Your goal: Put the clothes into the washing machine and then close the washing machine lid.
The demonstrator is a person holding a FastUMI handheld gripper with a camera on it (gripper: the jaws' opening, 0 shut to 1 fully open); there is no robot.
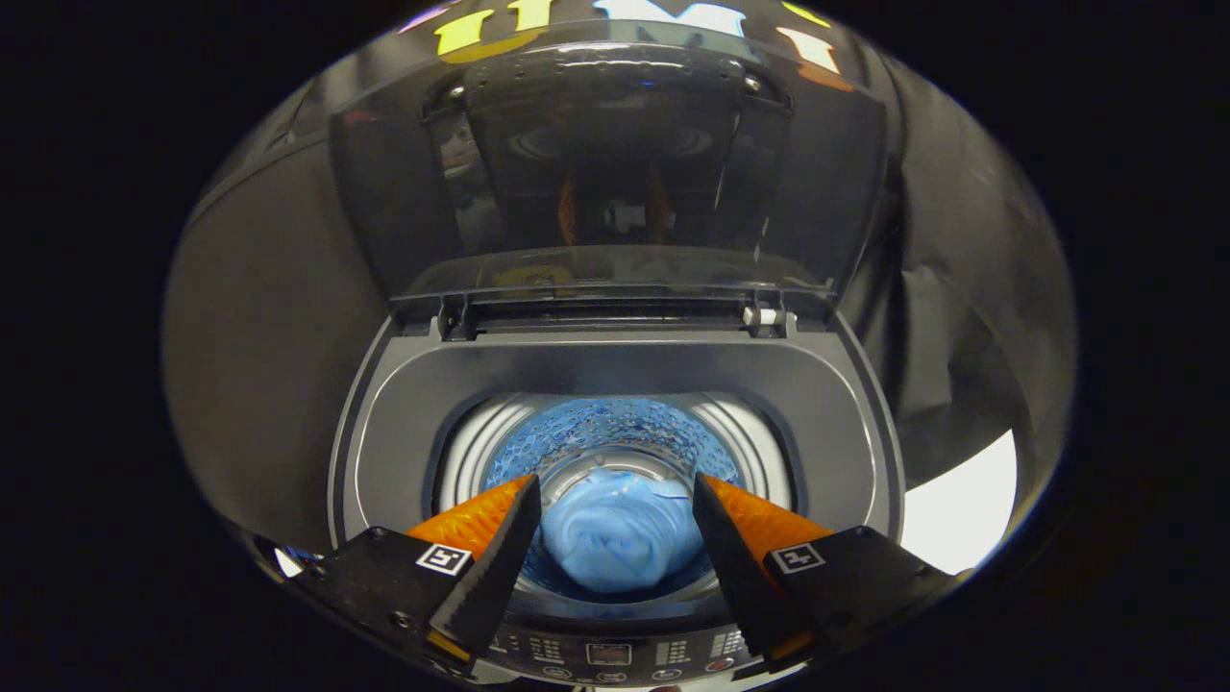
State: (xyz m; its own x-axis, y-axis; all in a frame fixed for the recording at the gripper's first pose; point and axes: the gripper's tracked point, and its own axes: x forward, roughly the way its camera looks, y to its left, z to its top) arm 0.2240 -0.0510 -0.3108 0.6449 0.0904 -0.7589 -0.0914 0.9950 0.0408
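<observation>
A top-loading washing machine (615,370) stands with its mouth open, seen from above and in front. Its dark, see-through lid (605,163) is raised upright at the back of the machine, hinged along the rear edge of the opening and reflecting the scene faintly. Down inside the drum (615,432), whose inner wall is shiny metal with a blue perforated lining, lies a crumpled bundle of light blue clothes (615,538), resting at the bottom of the drum. The hand-held gripper (615,505) hovers above the front of the machine's opening, its two fingers spread wide apart with nothing between them; the clothes show through the gap, lower down in the drum. Just beneath the fingers, at the machine's front edge, runs a control panel (610,658) with small buttons.
</observation>
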